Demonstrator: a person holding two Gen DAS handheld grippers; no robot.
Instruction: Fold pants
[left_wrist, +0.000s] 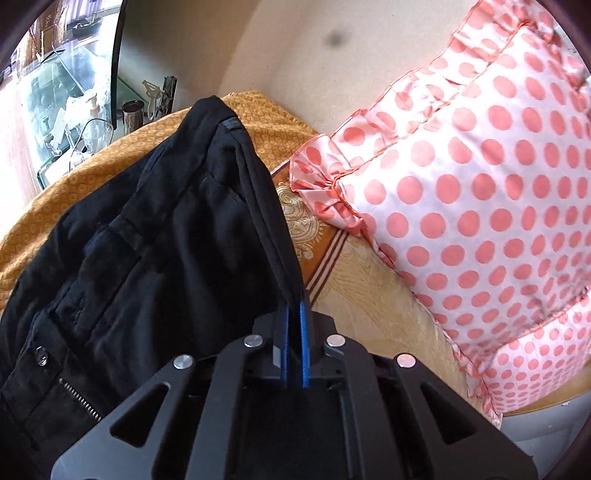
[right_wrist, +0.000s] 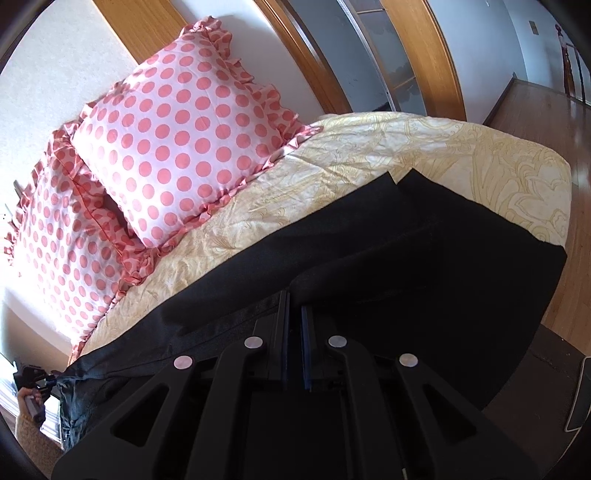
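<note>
Black pants (left_wrist: 147, 240) lie bunched on the bed in the left wrist view, waist button and zipper at the lower left. A raised fold of their edge runs down into my left gripper (left_wrist: 294, 300), whose blue pads (left_wrist: 304, 332) are shut on it. In the right wrist view the pants (right_wrist: 406, 258) stretch flat across the yellow patterned bedsheet (right_wrist: 351, 158), with the leg ends towards the bed's far corner. My right gripper (right_wrist: 294, 301) is shut on a ridge of the black fabric near the bed's front edge.
Two pink polka-dot pillows (right_wrist: 184, 129) lie at the head of the bed, close beside the left gripper (left_wrist: 461, 203). An orange patterned cloth (left_wrist: 110, 158) lies under the pants. A glass table with small objects (left_wrist: 74, 110) stands beyond. Wooden floor (right_wrist: 546, 110) lies past the bed's end.
</note>
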